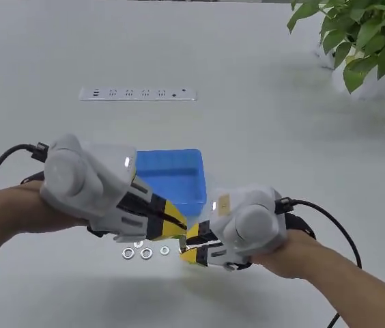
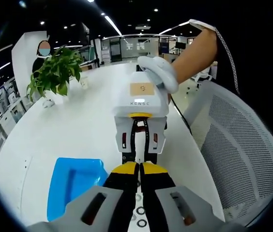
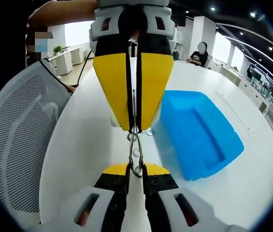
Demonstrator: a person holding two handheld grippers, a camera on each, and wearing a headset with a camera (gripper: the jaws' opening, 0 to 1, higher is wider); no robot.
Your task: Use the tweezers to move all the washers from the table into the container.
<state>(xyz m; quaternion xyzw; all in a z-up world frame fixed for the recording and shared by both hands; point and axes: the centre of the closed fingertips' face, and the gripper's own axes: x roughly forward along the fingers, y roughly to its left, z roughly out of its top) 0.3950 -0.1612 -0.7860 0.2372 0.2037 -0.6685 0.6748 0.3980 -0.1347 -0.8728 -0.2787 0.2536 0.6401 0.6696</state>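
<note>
The left hand-held gripper (image 1: 176, 227) is clenched on the thin steel tweezers (image 3: 135, 145), and the right hand-held gripper (image 1: 191, 244), facing it tip to tip, is pinched on their other end; four washers (image 1: 146, 253) lie on the white counter (image 1: 267, 123) just below the tips, beside the blue container (image 1: 172, 174); further off are a white power strip (image 1: 138, 93) and a potted plant (image 1: 356, 34); a mesh chair (image 2: 238, 154) stands at the counter's edge in an open office; the right hand-held gripper carries a label (image 2: 142, 89) reading "5" above lettering starting "XENS".
</note>
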